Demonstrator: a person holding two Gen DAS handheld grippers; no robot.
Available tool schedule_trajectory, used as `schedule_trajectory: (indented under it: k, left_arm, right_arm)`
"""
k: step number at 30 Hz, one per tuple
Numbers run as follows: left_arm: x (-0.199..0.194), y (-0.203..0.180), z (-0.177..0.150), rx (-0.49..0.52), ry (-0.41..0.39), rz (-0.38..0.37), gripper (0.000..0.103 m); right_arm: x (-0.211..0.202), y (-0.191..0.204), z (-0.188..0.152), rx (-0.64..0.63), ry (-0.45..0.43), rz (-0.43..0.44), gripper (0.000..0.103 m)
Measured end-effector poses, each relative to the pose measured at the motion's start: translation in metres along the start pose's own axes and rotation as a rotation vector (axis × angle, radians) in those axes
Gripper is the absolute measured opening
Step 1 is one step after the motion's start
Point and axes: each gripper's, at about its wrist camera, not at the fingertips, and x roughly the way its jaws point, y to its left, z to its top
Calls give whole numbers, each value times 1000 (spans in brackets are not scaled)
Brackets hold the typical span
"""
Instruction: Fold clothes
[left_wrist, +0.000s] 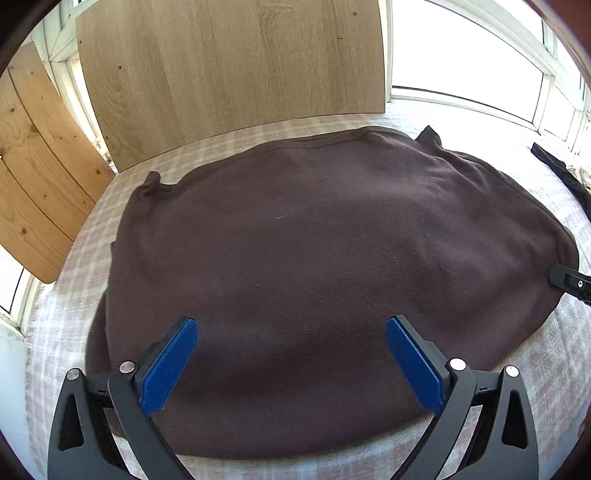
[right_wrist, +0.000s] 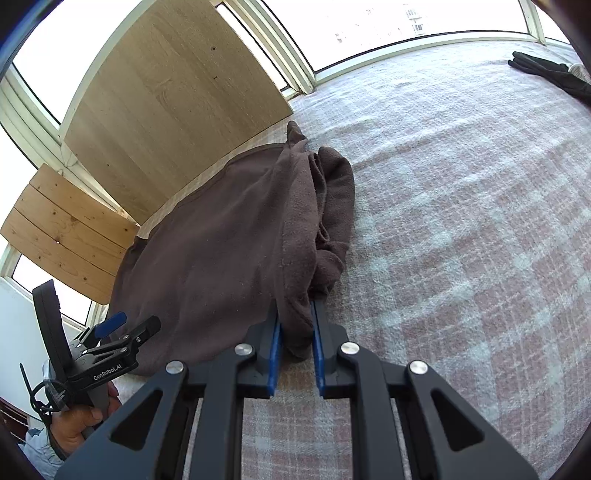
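Right gripper (right_wrist: 295, 334) fingers clamp the brown fleece (right_wrist: 221, 251); "GenRobot.AI" left gripper (left_wrist: 291, 363) gapes.

Both wrist views angled down, close, sharing brown garment (left_wrist: 332, 258)

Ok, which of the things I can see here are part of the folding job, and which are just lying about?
In the job:
brown fleece garment
right gripper, clamped on its edge
left gripper, open above it

Lying about:
black garment at the far corner
wooden boards
checked cover underneath
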Motion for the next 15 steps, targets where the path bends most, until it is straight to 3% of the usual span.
schedule_trajectory:
  k: [2,8,11,15]
  left_arm:
    - [-13,19,-1,-12,-8,52,102]
    - [-53,108,-9,-173,-27,126,102]
    - [-71,149,-17,-226,-42,154,102]
    - [-94,197,-32,-275,-57,188,102]
  right_arm:
    - [3,7,2,-12,11,-17,14]
    - [21,49,23,-95,5,-55,14]
    - [43,106,30,-234,0,-54,14]
    - [84,198,15,-410,16,7,14]
